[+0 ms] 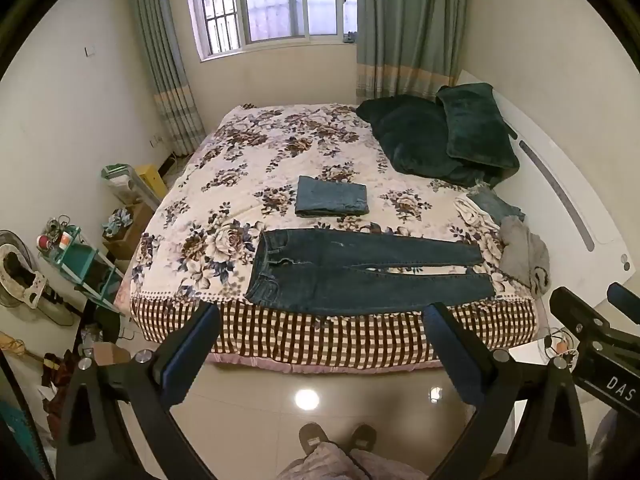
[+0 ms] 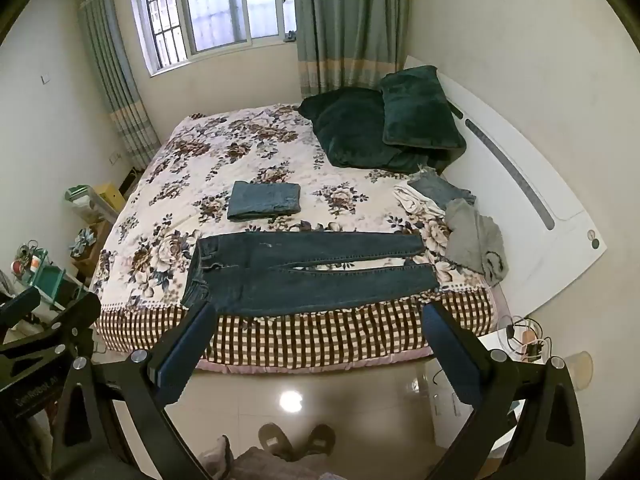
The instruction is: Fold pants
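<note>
Bed with floral cream-and-brown blanket (image 1: 248,148). Two dark green plush pillows (image 1: 476,128) far right, white headboard (image 1: 568,216) behind. Grey crumpled garment (image 1: 520,252) near right. Teal shelf rack (image 1: 80,256) left, barred window (image 1: 272,0) far.

Place: home bedroom
Bed (image 1: 256,152): fills the room's middle, floral cover, checked skirt on the near side
Pillows (image 1: 476,124): dark green, at 1 o'clock by the white headboard (image 1: 568,200)
Window (image 1: 276,0): at 12 o'clock, barred pane, grey-green curtains (image 1: 408,24) on both sides
Clothes: jeans (image 1: 360,272) laid flat, a folded pair (image 1: 332,196) behind, loose pile (image 1: 516,248) at 3 o'clock
Clutter: shelf rack (image 1: 80,256) and boxes at 9 o'clock
Floor (image 1: 308,400): glossy tile
</note>
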Motion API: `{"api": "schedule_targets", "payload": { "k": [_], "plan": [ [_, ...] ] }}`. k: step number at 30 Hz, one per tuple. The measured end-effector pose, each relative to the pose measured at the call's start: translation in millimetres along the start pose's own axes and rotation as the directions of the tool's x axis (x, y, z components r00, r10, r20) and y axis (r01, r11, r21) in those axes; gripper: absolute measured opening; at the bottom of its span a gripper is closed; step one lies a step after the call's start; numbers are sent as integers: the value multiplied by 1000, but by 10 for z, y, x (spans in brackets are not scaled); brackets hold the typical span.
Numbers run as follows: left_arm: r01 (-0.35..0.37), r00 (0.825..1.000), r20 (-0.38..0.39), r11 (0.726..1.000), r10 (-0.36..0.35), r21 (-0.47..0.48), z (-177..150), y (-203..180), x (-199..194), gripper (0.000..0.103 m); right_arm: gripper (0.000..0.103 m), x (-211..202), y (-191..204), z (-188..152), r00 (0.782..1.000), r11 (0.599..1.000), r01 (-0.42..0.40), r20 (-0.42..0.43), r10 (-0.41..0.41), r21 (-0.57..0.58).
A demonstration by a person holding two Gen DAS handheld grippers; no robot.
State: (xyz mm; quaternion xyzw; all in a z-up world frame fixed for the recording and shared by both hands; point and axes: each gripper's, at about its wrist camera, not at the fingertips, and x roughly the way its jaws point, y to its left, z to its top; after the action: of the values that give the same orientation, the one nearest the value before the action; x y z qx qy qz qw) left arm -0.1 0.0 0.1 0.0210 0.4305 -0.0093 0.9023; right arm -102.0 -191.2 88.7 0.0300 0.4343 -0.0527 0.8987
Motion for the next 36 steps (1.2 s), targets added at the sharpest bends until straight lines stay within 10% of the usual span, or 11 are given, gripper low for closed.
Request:
{"api": "schedule_targets", "payload": {
  "k": [36],
  "plan": [
    [5,1000,31,1000,-6,4,157,27,-94,103,103,-143,65,23,1000,1000,-4,4,4,2]
  ]
}}
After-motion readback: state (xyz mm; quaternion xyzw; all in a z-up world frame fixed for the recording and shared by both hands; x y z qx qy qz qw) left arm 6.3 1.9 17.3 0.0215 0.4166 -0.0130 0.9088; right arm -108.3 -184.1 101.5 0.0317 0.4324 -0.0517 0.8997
